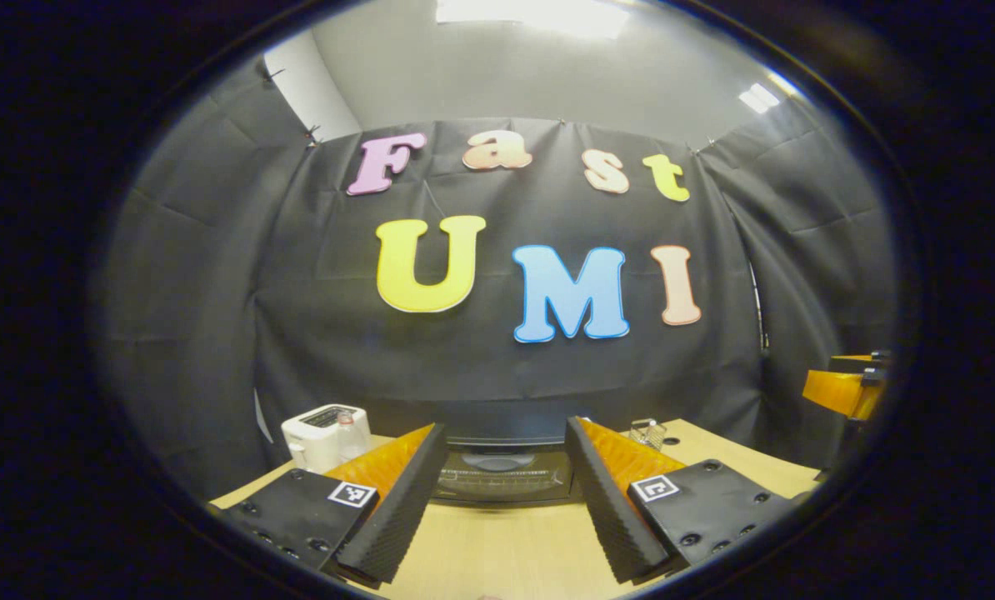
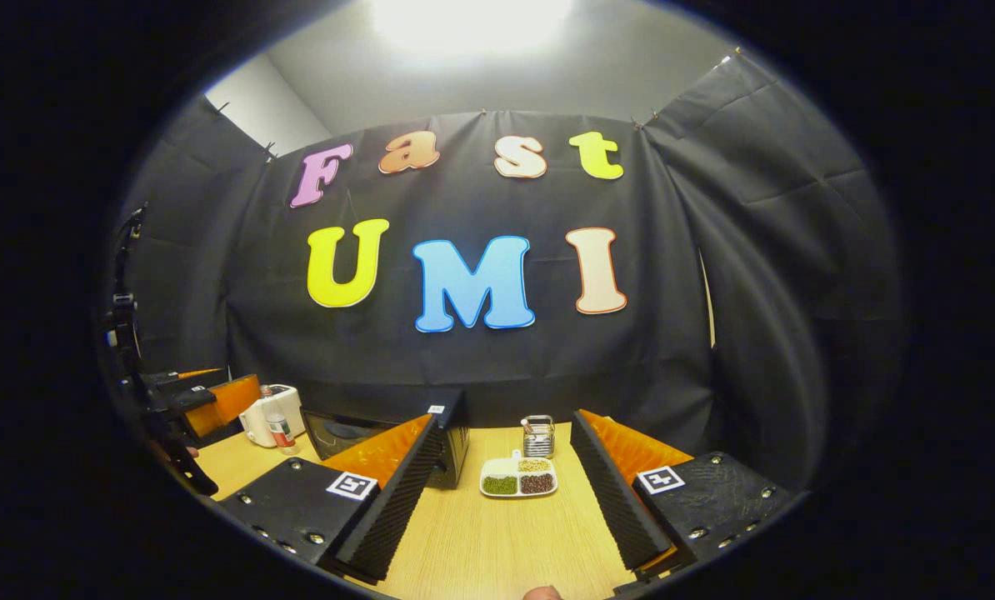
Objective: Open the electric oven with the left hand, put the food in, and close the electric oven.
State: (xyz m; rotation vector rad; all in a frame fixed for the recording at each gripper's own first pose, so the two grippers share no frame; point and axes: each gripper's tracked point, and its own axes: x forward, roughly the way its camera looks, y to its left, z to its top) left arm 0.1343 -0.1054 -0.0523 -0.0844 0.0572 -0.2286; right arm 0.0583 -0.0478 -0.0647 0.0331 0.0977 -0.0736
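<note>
The closed electric oven (image 1: 502, 471) is seen at lower centre of the left gripper view, between the spread fingers of the left claw (image 1: 506, 500); its rigid hinged door is judged best gripped by its top edge. The light food tray (image 2: 518, 478) rests on the counter (image 2: 497, 542) before the open, empty right claw (image 2: 506, 492).

Glossy oven door (image 1: 502, 475), matt wooden table (image 2: 497, 542)

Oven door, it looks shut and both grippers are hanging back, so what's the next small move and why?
Probably ease the left gripper forward toward the oven. In the left gripper view its fingers stand open and hold nothing, with the oven straight ahead between them and its door closed. The food tray waits on the table ahead of the open right gripper, so opening comes first.
</note>
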